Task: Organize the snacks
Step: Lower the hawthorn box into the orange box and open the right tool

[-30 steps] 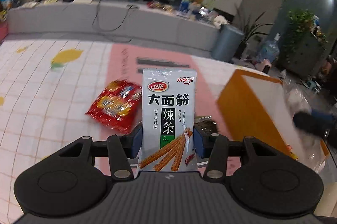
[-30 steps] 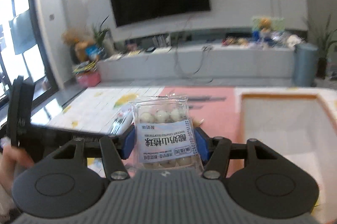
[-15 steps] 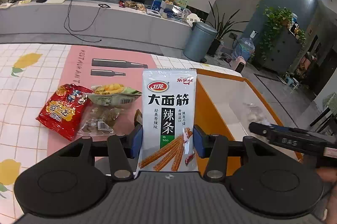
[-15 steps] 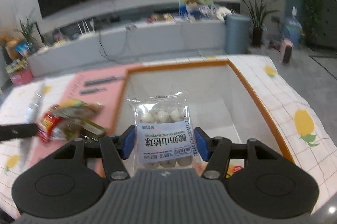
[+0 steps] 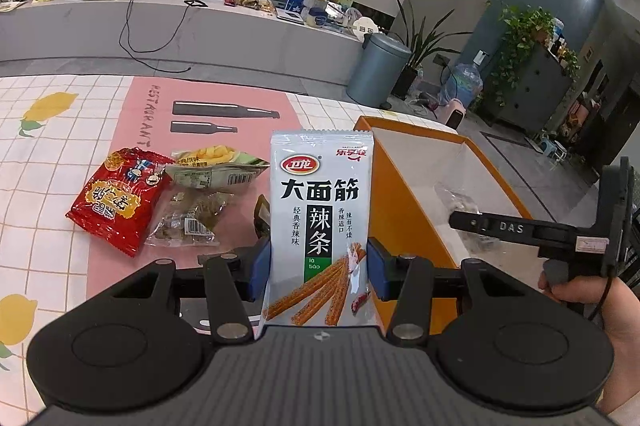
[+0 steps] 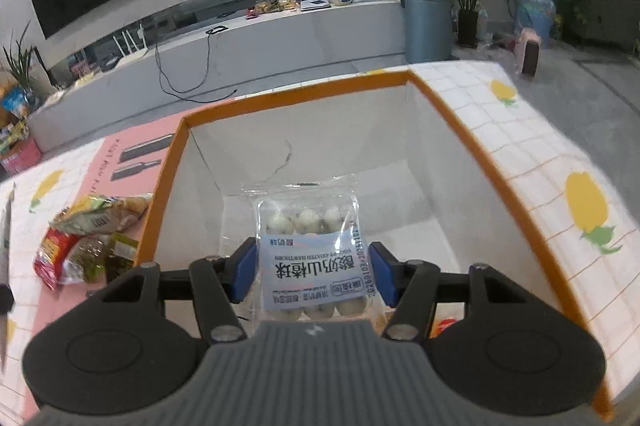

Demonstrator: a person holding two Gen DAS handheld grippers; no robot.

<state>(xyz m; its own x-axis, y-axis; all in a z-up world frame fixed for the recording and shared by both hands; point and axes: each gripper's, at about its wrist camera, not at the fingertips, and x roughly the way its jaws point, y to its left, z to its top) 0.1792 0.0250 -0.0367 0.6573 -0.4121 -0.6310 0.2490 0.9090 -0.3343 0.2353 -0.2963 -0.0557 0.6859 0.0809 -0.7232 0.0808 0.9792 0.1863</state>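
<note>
My left gripper (image 5: 318, 266) is shut on a silver spicy-strip snack packet (image 5: 320, 226), held upright above the table beside the left wall of the orange box (image 5: 404, 202). My right gripper (image 6: 312, 274) is shut on a clear packet of white yogurt-coated balls (image 6: 312, 258), held over the inside of the orange-rimmed box (image 6: 480, 154). The right gripper also shows in the left wrist view (image 5: 520, 228), reaching over the box. A clear packet (image 5: 460, 202) lies inside the box.
A pile of snacks lies on the pink mat left of the box: a red packet (image 5: 116, 202), a green-yellow packet (image 5: 212, 166) and a clear packet (image 5: 188, 218). The pile also shows in the right wrist view (image 6: 88, 238). The checked tablecloth (image 6: 560, 162) spreads right of the box.
My right gripper swung right and lowered over the box with its packet. My left gripper turned right toward the box, still holding the spicy-strip packet.
</note>
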